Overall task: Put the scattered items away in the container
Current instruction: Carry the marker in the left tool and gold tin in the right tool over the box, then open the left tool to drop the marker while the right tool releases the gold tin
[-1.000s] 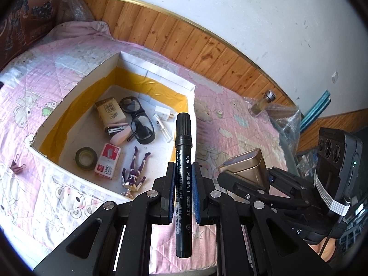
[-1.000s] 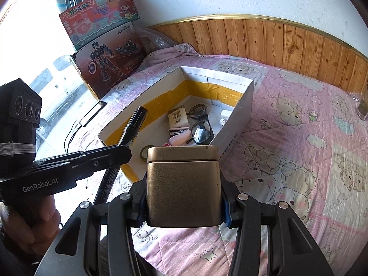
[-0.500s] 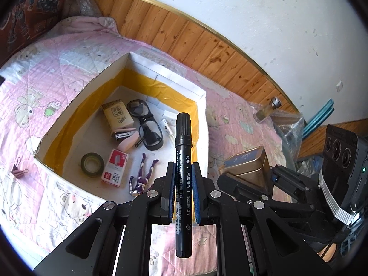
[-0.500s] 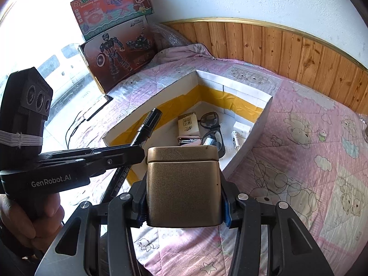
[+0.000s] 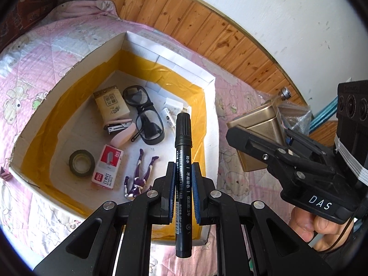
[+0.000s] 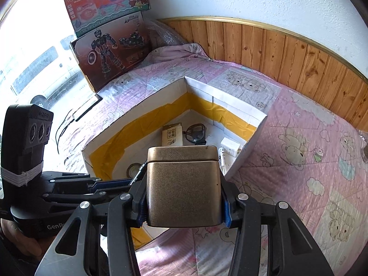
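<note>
The pink quilted bedspread (image 6: 299, 161) covered the whole work surface, and the open white cardboard box (image 5: 161, 53) with its yellow-taped inner walls sat on it as the container. The box floor already held a beige packet (image 5: 111, 103), black-framed glasses (image 5: 145, 112), a red and white staple box (image 5: 107, 166), a roll of dark tape (image 5: 81, 163), a stapler (image 5: 117, 126), a small purple figure (image 5: 140, 177) and some small white items near the far corner (too small to identify), so most of the tidying looked done. The right gripper (image 6: 184, 197) had its jaws clamped on the two side faces of a bronze lidded tin (image 6: 182, 184), held upright with the lid on top; gripping the flat sides presumably kept it from slipping and kept the lid seated. In the right wrist view the tin hung near the box's near right edge; whether it had crossed the rim could not be judged from these views. The left gripper (image 5: 182, 193) had its jaws closed on the barrel of a black marker (image 5: 182, 161), pinched below the cap with the cap end pointing forward over the box interior, above the figure. Holding it mid-barrel likely balanced it so that it would drop flat. A small binder clip (image 5: 4, 173) lay on the bedspread just outside the box's left wall, apparently not yet collected. Judged next step: let go of the marker over a bare patch of floor, then lower the tin in beside it.
</note>
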### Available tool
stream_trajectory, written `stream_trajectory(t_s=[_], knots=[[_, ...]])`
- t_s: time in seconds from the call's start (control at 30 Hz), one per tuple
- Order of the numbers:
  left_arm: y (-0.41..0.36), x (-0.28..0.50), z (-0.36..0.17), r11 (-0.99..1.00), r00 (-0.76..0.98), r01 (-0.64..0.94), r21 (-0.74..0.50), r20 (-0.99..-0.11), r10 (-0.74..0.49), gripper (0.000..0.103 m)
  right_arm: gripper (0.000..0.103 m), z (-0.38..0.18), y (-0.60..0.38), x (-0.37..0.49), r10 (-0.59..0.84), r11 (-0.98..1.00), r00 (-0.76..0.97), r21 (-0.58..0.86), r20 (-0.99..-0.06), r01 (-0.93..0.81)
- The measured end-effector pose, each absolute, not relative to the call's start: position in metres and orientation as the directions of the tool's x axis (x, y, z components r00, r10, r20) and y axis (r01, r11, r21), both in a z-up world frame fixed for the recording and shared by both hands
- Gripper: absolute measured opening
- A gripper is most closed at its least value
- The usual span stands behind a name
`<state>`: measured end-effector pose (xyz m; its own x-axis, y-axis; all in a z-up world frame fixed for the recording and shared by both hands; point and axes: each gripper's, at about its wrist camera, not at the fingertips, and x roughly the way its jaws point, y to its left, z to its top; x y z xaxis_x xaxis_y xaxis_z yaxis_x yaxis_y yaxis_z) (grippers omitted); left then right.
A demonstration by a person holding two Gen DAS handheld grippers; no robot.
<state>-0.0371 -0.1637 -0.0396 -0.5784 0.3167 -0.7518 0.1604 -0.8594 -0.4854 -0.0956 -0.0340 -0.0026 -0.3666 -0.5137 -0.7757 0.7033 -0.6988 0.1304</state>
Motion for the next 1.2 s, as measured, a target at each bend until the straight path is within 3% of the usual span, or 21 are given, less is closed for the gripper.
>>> stream_trajectory(t_s=[1.2], knots=[[-0.138,-0.09,-0.089,-0.864,-0.423,0.225,-0.451,-0.844,0.331,0.013,0.049,-0.038,-0.104,-0.232,-0.454,-0.622,-0.198,0.15,-0.869,0.768]])
